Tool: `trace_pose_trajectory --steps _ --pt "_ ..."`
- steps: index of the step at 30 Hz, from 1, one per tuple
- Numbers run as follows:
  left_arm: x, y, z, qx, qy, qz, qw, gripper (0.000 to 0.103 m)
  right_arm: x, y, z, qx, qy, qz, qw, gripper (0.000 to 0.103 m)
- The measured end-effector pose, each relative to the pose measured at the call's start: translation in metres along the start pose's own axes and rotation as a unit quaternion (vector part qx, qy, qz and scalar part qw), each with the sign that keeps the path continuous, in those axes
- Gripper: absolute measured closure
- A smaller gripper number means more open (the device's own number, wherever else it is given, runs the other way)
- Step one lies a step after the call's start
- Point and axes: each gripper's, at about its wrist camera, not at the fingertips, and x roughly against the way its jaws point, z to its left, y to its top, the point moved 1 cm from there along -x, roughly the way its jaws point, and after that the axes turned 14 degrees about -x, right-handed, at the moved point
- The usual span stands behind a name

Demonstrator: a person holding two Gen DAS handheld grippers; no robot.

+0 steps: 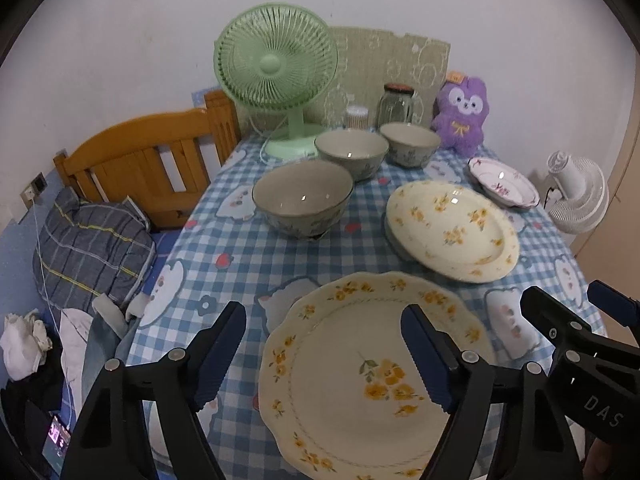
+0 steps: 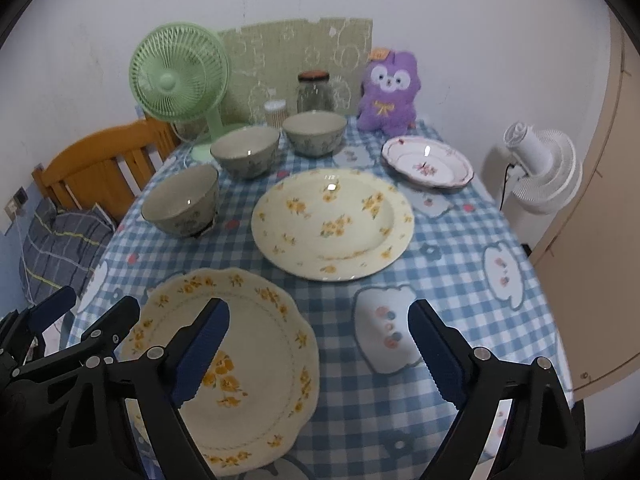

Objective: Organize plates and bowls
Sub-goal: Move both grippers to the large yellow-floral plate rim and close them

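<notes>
A blue-and-white checked cloth (image 2: 440,280) with pale cartoon patches covers the desk. The near scalloped plate (image 2: 256,360) is cream with yellow flowers; so is the round plate (image 2: 332,224) behind it. The far right plate (image 2: 428,164) is white with pink flowers. Three grey-green bowls (image 2: 180,204) stand left. Far back: a mint-green fan (image 2: 180,76) and a purple plush toy (image 2: 388,92).

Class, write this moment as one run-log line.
left gripper: open | right gripper: open | scalloped yellow-flowered ceramic plate: on table, ungripped | three bowls unstacked

Scalloped yellow-flowered plate (image 1: 360,380) flat just below the left gripper (image 1: 326,356); round floral plate (image 1: 452,230), pink-patterned plate (image 1: 503,182), three upright bowls (image 1: 302,198) beyond.
</notes>
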Motion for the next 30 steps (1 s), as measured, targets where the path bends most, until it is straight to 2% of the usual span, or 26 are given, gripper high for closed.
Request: trace_pose_trajectory --steps 4,11,18,23,25,27,30 --pt "-0.02 -0.01 0.007 0.003 0.003 0.023 0.9997 0.023 -0.019 -0.008 0.009 0.006 -0.006 0.018 1.0 0.012" --pt "-0.049 -0.025 0.015 0.005 -0.015 0.058 0.9982 0.027 -0.049 -0.022 0.015 0.001 -0.019 0.048 0.999 0.015" --pt "-0.068 -0.039 0.018 0.01 -0.024 0.086 0.9959 0.027 -0.073 -0.033 0.017 -0.008 -0.033 0.08 0.996 0.021" --pt "-0.079 -0.047 0.017 0.01 -0.038 0.101 0.9941 0.029 -0.084 -0.041 0.016 -0.013 -0.044 0.096 0.994 0.021" --pt "-0.082 -0.048 0.016 0.008 -0.043 0.105 0.9935 0.031 -0.087 -0.043 0.017 -0.014 -0.046 0.101 0.994 0.021" --pt "-0.085 -0.049 0.015 0.004 -0.048 0.109 0.9929 0.039 -0.09 -0.043 0.019 -0.013 -0.047 0.106 0.993 0.022" --pt "-0.087 -0.049 0.015 -0.002 -0.048 0.113 0.9924 0.044 -0.095 -0.044 0.021 -0.011 -0.045 0.116 0.992 0.028"
